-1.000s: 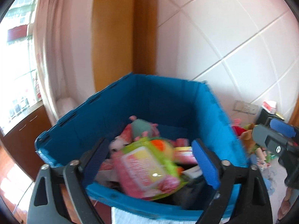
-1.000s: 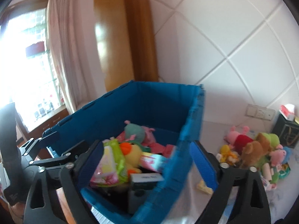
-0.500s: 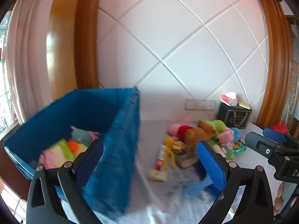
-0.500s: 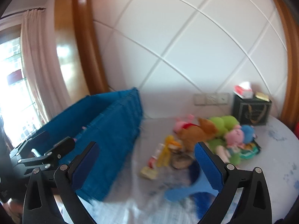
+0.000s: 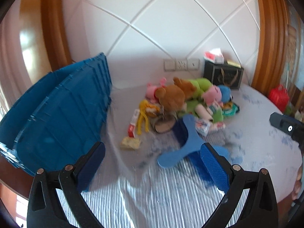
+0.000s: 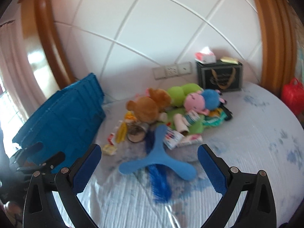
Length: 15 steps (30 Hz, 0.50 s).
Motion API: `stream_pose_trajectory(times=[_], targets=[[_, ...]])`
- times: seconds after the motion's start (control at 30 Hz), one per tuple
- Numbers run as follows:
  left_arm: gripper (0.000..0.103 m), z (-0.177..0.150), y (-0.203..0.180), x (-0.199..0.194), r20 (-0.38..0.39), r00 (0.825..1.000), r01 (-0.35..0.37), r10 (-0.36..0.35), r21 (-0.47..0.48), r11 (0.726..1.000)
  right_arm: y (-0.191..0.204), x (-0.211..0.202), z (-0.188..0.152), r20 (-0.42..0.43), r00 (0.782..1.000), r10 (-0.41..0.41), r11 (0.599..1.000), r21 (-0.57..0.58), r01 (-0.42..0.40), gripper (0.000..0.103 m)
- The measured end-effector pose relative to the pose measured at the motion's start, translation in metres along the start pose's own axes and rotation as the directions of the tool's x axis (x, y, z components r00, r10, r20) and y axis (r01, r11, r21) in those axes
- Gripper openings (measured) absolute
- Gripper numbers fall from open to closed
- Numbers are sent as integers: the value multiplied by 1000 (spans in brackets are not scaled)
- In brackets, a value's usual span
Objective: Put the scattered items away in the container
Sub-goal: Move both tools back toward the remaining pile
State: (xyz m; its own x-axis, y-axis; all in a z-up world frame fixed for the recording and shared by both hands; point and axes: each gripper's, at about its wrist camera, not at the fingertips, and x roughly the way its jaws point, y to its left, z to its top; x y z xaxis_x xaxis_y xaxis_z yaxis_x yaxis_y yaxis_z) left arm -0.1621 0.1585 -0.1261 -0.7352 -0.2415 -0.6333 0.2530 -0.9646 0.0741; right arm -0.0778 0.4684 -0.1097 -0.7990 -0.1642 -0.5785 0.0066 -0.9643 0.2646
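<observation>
Blue crate (image 5: 57,114) interior hidden, left edge cut off; toy pile (image 6: 171,110) blurred, small packets unreadable.

Right of the crate (image 6: 62,114) the plush toys (image 6: 171,102) lie heaped on the table (image 6: 256,133), the boomerang (image 6: 157,161) before them, the dark box (image 6: 220,76) behind.

Bare striped cloth of the counter (image 6: 256,152) across the lower and right parts of the right wrist view: open passage there. Blocking the centre: blue three-armed boomerang (image 6: 157,159), lying just ahead of both spread claws. Behind it, mid-frame, a dense heap of plush toys (image 6: 171,102) and small packets, no gap between them. Filling the left: tall wall of the blue crate (image 5: 62,117), close to the heap. Narrow lane of cloth between crate and heap, partly taken by a small yellow packet (image 5: 131,142).
</observation>
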Motion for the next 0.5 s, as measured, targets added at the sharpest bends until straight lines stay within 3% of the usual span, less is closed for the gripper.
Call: stream_pose_trajectory(times=[0.3,0.5], targets=[[102,-35,-7,52,-126,985,119,-121,-27,993,-22,2,-34,-132,975,-179,983,20,183,102],[102,-46,-16,72,-182,977,105,-111,-44,993,-31,18,-39,-185,969,-164,986,-19,163,103]])
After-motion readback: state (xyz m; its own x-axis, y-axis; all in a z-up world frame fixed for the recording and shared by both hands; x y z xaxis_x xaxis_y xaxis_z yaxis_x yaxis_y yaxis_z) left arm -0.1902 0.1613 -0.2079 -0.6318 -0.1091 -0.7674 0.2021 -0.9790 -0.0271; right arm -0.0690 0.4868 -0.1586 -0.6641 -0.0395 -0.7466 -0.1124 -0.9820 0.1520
